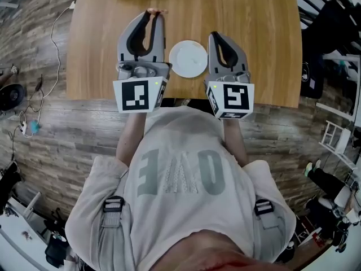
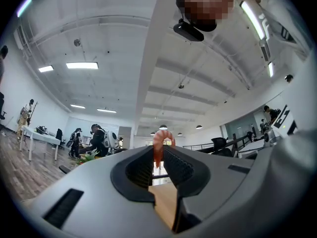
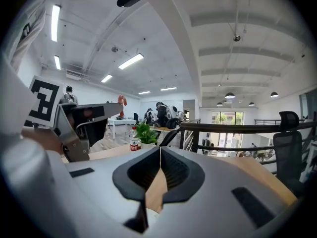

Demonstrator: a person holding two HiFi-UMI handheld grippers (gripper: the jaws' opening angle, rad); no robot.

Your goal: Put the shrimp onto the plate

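the left gripper pinches the shrimp, so move it slowly over the plate and let go low; the right gripper is closed and empty.

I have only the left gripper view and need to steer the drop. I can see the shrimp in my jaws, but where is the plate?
Observer: The white plate lies on the wooden table between the two grippers. It is right of the left gripper and nearer you than the shrimp.
Operator: Anything on it?
Observer: No, the head view shows it bare.
Operator: Is the right gripper in the way?
Observer: The right gripper is shut on nothing and sits beside the plate's right edge.
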